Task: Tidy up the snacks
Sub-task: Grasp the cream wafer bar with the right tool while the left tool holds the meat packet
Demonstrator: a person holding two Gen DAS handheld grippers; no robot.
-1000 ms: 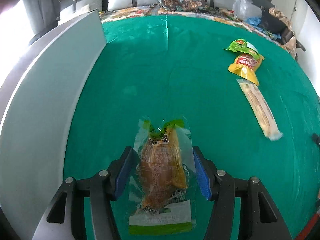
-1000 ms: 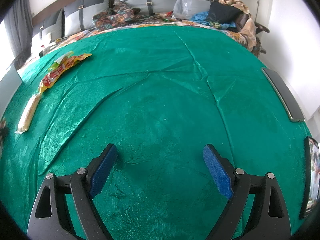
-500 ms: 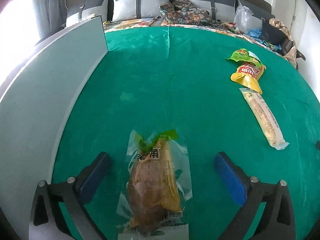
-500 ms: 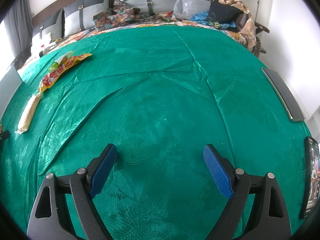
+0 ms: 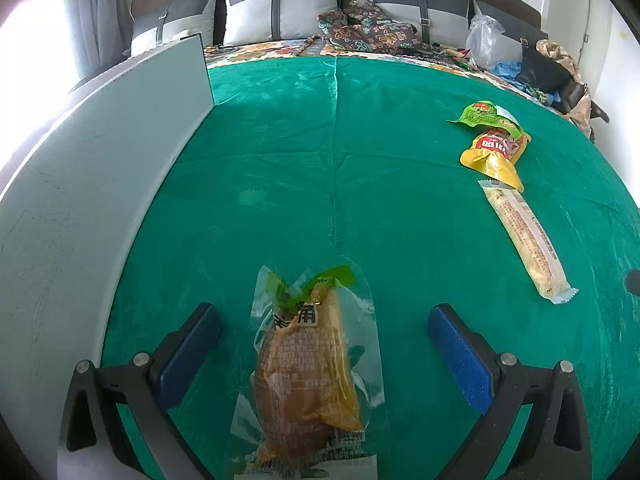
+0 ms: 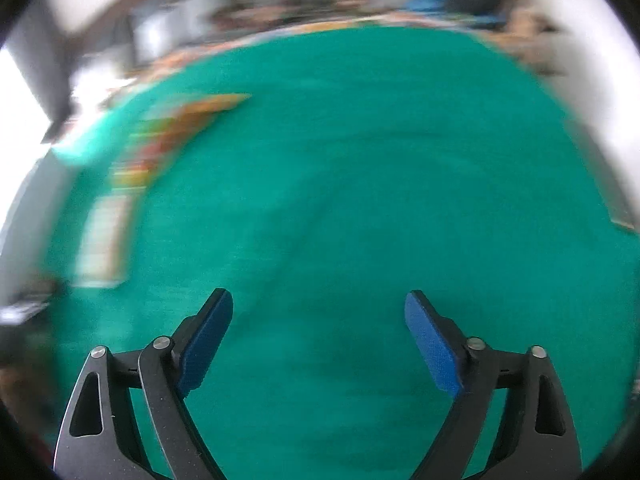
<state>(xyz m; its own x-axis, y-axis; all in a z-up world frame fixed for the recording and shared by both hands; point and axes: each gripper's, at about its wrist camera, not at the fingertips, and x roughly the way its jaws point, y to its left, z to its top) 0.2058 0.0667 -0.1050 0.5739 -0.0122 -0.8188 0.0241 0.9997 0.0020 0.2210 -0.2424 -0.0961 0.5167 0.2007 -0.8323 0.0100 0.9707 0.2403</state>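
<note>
Green cloth (image 5: 320, 160) spread over a bed, grey-and-white cushions (image 5: 280, 8) along the headboard, pale grey panel (image 5: 100, 180) standing at the cloth's left edge. Toward the right, in a row: green packet (image 5: 486, 114), yellow pouch (image 5: 494, 152), long wrapped bar (image 5: 524, 236). Left gripper (image 5: 324, 328) spread fully wide, clear-wrapped yellow snack (image 5: 308, 372) lying on the cloth between the pads, touched by neither. Right gripper (image 6: 319, 320) wide but closing slightly, holding nothing, above bare cloth in a motion-blurred view.
</note>
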